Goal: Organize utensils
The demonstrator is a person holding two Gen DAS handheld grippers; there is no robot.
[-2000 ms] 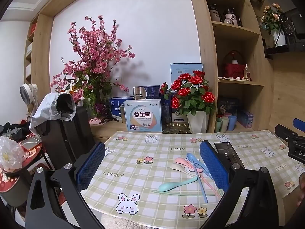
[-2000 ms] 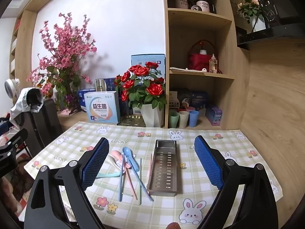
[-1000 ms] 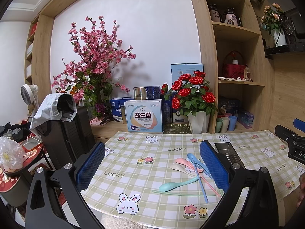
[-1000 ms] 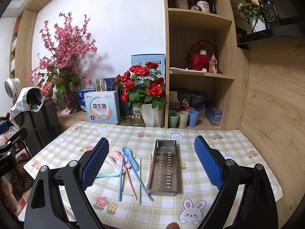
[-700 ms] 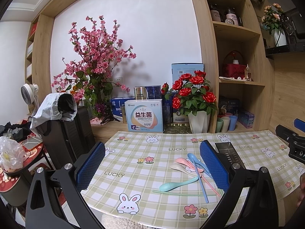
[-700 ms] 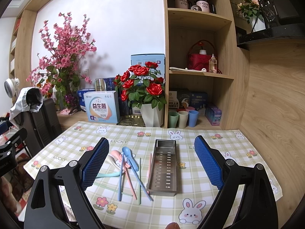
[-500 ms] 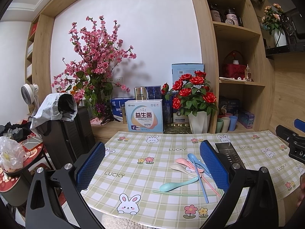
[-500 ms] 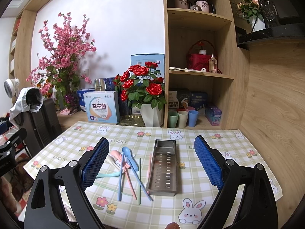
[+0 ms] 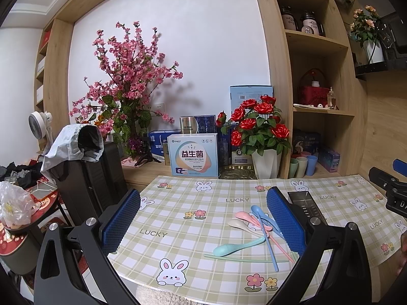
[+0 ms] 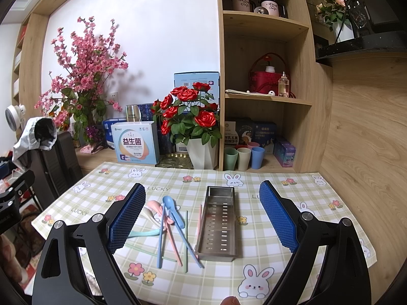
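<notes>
A pile of pastel spoons and chopsticks lies on the checked tablecloth: a blue spoon (image 10: 171, 204), a pink spoon (image 10: 155, 206), a mint spoon (image 9: 237, 246), and several loose chopsticks (image 10: 186, 239). A steel slotted utensil tray (image 10: 219, 223) stands empty just right of the pile; it also shows in the left wrist view (image 9: 304, 203). My left gripper (image 9: 203, 218) is open and empty, above the table left of the pile. My right gripper (image 10: 202, 218) is open and empty, above the pile and tray.
A white pot of red roses (image 10: 193, 124), a box with Chinese print (image 10: 136, 143) and several pastel cups (image 10: 243, 158) stand at the back. A black chair (image 9: 86, 172) stands at the table's left edge. A wooden wall (image 10: 368, 152) bounds the right side.
</notes>
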